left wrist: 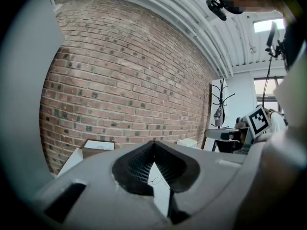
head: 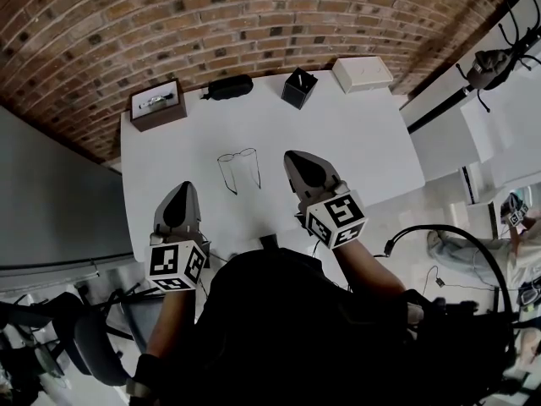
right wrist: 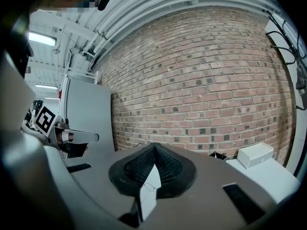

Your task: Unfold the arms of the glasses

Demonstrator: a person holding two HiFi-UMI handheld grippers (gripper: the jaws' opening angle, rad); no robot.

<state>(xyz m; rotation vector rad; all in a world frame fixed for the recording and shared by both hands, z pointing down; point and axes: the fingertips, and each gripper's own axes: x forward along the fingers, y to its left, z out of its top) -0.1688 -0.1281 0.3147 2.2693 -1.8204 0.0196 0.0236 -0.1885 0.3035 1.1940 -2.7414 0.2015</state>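
Thin wire-framed glasses (head: 238,166) lie on the white table (head: 363,142), lenses towards the brick wall and both arms stretched back towards me. My left gripper (head: 183,187) hovers near the table's front edge, below and left of the glasses, shut with nothing in it. My right gripper (head: 291,155) hangs just right of the glasses, also shut and empty. In the left gripper view the glasses (left wrist: 155,180) show tiny through the slit under the closed jaws, as do the glasses (right wrist: 150,187) in the right gripper view. Neither gripper touches them.
Along the table's far edge stand a brown box (head: 157,104) with an item inside, a black case (head: 230,86), a small black box (head: 299,87) and a white box (head: 362,74). A brick wall rises behind. A grey cabinet (head: 51,201) flanks the left side.
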